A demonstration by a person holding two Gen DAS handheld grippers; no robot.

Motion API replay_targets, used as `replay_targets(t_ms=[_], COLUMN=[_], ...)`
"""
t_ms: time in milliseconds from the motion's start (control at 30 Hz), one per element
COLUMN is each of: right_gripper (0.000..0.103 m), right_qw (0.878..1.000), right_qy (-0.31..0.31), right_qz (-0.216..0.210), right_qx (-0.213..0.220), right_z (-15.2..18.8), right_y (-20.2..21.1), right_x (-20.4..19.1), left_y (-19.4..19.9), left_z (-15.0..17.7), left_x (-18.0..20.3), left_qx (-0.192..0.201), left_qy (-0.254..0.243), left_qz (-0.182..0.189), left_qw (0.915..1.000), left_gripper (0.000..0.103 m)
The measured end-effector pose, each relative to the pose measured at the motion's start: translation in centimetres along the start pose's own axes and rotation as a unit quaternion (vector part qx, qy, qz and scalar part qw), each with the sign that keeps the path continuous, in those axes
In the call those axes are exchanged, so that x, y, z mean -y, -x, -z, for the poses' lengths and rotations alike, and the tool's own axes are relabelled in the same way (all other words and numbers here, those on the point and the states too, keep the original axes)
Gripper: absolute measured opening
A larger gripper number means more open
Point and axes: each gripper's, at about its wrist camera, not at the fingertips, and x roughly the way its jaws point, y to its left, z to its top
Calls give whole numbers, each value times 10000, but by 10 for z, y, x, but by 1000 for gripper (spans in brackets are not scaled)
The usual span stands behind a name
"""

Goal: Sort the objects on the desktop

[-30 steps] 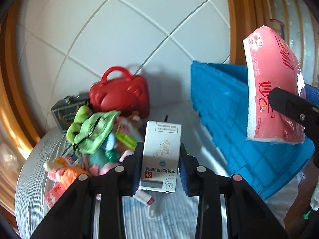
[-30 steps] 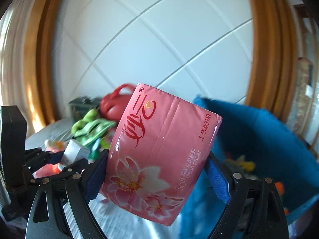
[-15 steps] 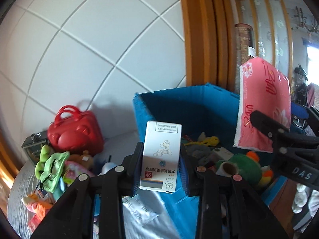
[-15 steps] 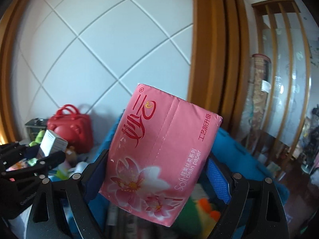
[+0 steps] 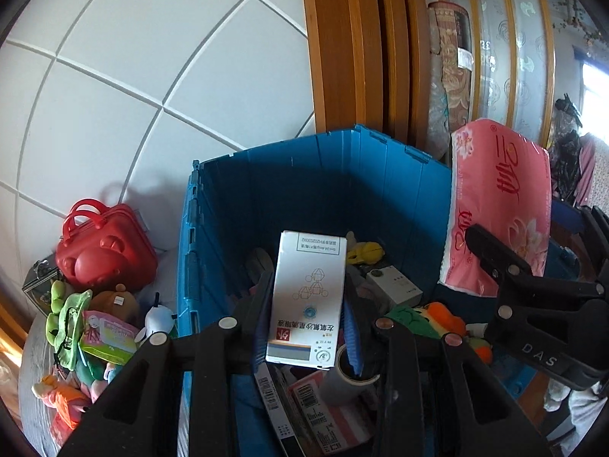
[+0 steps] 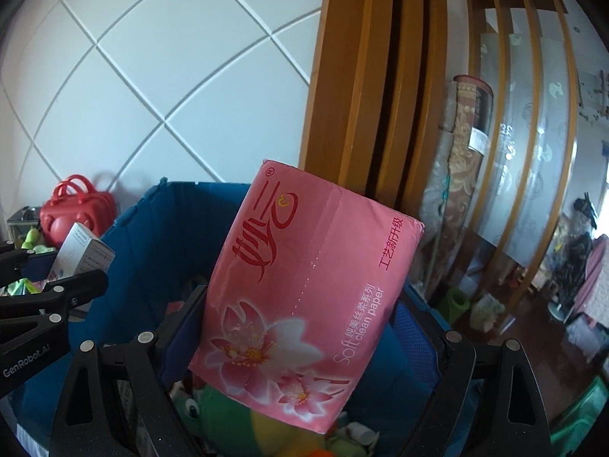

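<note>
The white medicine box [image 5: 306, 301] is squeezed upright between the jaws of the left gripper [image 5: 308, 323], and the pink tissue pack [image 6: 304, 297] is held the same way by the right gripper [image 6: 300, 342], whose jaws stand wide because the pack is fat. Both jaws are clenched on their things, and nothing has been let go yet.

Both things hang over the open top of the blue crate [image 5: 289, 190]. The box is above the middle of it. The pack is above the right side, as the left camera shows it.

Down inside the crate a lot is already put away. There is a green and orange stuffed toy [image 5: 430, 316], a small white box [image 5: 396, 285], a yellow toy [image 5: 365, 252], a roll of tape [image 5: 342, 379] and some flat packets with bar codes [image 5: 323, 411]. So I think a good part of the sorting is done.

But there is more to do. To the left of the crate, on the bench [image 5: 34, 373], a pile waits: a red toy suitcase [image 5: 104, 255], a green hat [image 5: 72, 323], a brown plush toy [image 5: 114, 301], a pink and green packet [image 5: 108, 337], a little white toy [image 5: 158, 314] and an orange doll [image 5: 62, 400]. A dark tin [image 5: 38, 285] sits behind them.

The next bit, I guess, is to open both jaws so the box and the pack drop in, then go for the pile.
</note>
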Motion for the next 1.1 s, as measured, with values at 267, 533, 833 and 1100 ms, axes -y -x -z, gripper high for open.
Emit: replay_targets(t_ms=[267, 533, 833, 1100], right_gripper=[93, 98, 103, 103], right_qw=[9997, 9998, 10000, 10000], right_qy=[129, 78, -29, 0], right_qz=[-91, -60, 17, -85], right_qx=[-162, -159, -34, 19], right_z=[0, 0, 0, 4], right_y=[-18, -20, -1, 19], right_x=[6, 11, 12, -4], left_y=[-18, -19, -4, 22], left_z=[-2, 0, 8, 23], left_x=[10, 6, -4, -25], left_qx=[-289, -287, -164, 56], left_qy=[1, 63, 129, 253], left_qz=[-245, -182, -101, -33], left_qw=[9993, 9994, 9997, 9997], left_gripper=[54, 60, 60, 60])
